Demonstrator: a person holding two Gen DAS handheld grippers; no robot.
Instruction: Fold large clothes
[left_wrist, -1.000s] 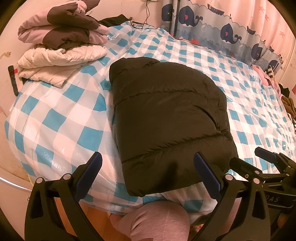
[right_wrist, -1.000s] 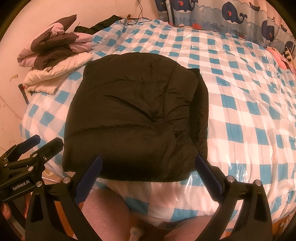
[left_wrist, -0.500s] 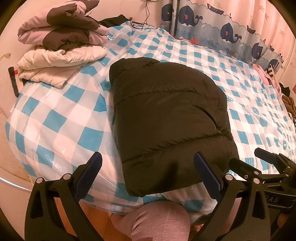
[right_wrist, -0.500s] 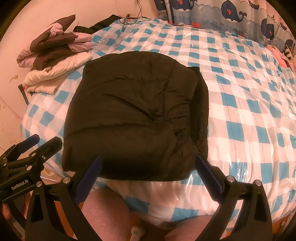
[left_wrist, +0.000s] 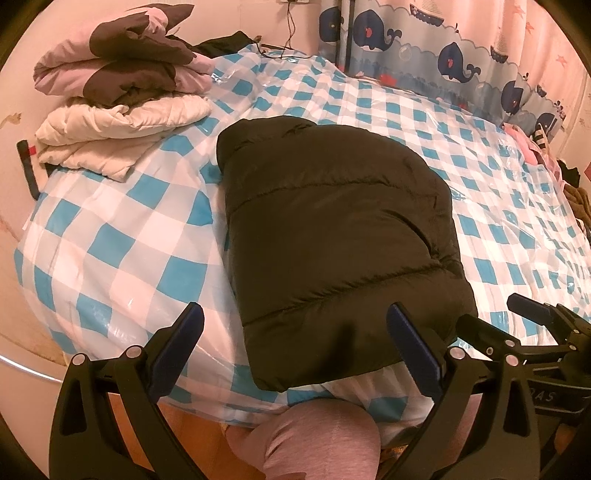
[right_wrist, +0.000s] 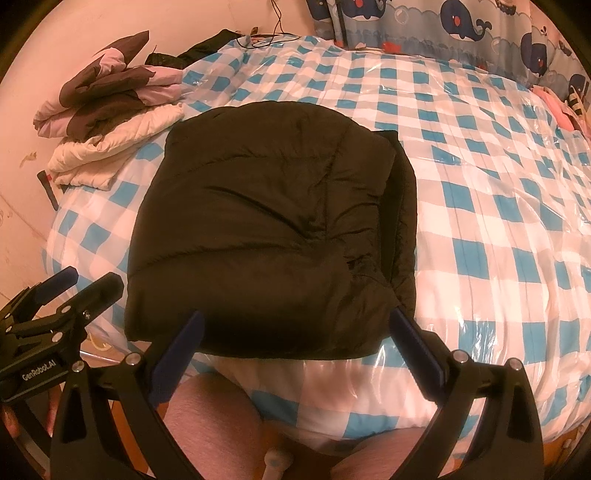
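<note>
Two grippers, both with jaws spread wide and holding nothing, poised above the near edge of the bed (left_wrist: 110, 236). Left gripper (left_wrist: 295, 334) level with the near hem of the black puffer jacket (left_wrist: 332, 236), clear of the fabric; blue pads (left_wrist: 413, 347) bare. Right gripper (right_wrist: 295, 332) likewise above the near hem, its right finger just beside the jacket's near right corner; whether touching, cannot tell. Left gripper also visible at the lower left of the right wrist view (right_wrist: 55, 291), beyond the jacket's left side; right gripper at the lower right of the left wrist view (left_wrist: 532, 317).

Black puffer jacket (right_wrist: 266, 229) folded into a compact block, lying flat at the middle of the near edge of the bed, a lower layer protruding along its right side. Bed covered in a blue-and-white checked sheet (right_wrist: 498, 229) under clear plastic film.

Stack of folded garments (left_wrist: 118, 107) at the far left corner of the bed, cream below, pink-and-brown above, well apart from the jacket. Whale-print curtain (left_wrist: 443, 48) along the far edge. Person's legs in pink trousers (left_wrist: 317, 435) against the near edge, below the jacket.
</note>
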